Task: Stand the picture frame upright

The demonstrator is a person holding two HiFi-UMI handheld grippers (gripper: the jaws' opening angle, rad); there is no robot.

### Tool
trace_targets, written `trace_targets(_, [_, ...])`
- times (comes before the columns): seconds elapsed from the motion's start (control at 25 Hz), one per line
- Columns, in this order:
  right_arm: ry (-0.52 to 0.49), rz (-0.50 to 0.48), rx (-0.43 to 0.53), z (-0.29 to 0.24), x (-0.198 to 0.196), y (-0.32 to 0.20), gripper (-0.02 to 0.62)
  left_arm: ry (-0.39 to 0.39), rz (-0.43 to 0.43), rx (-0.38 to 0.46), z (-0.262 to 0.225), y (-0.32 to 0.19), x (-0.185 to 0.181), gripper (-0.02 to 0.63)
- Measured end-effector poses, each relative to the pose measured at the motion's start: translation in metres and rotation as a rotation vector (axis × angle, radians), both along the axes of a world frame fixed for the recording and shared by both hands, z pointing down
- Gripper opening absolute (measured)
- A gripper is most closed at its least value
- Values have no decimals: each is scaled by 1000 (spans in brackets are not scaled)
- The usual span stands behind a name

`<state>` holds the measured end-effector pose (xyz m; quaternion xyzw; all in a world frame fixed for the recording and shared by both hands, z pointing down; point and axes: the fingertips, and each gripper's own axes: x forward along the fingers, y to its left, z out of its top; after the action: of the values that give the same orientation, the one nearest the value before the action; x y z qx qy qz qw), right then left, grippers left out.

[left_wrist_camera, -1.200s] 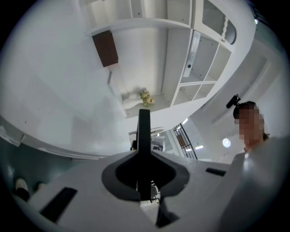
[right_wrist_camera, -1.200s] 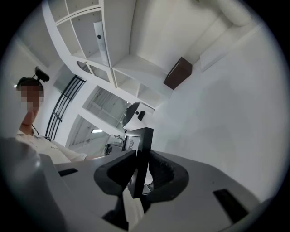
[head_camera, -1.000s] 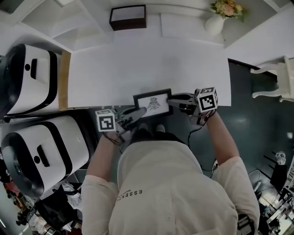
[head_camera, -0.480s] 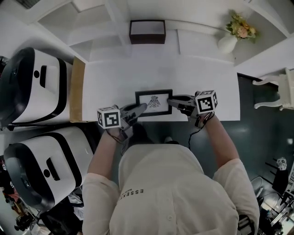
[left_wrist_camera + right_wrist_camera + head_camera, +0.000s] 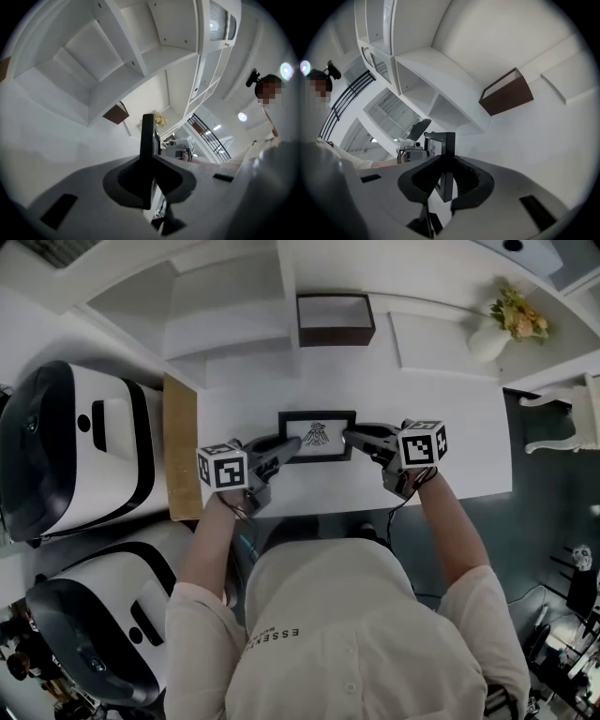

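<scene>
Left tongs [image 5: 279, 446] and right tongs [image 5: 351, 436] clamp opposite short ends of a black rectangular picture frame [image 5: 317, 435], drawing visible from above, over the white bench [image 5: 459, 465].

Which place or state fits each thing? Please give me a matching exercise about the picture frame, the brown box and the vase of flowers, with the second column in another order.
Column one:
1. picture frame
2. brown box
3. vase of flowers

Column two:
A. at the back right in the head view
B. gripped at its two ends by the jaws of the left gripper and the right gripper
C. at the back, straight beyond the frame

Pairs: 1-B, 2-C, 3-A
</scene>
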<state>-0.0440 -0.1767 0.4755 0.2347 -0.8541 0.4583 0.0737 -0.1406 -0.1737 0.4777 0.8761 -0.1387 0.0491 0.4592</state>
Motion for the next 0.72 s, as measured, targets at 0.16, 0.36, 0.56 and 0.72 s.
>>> trace_targets(0.16, [66, 36, 69, 2, -16, -31, 86, -13, 29, 74, 0, -32, -17, 48])
trace_targets(0.36, [136, 78, 138, 9, -25, -69, 87, -38, 28, 195, 7, -71, -26, 52])
trace_targets(0.56, [219, 118, 171, 26, -26, -97, 87, -70, 36, 280, 23, -98, -27, 57])
trace_targets(0.72, [274, 161, 204, 36, -23, -114, 87, -62, 20, 304, 37, -116, -25, 63])
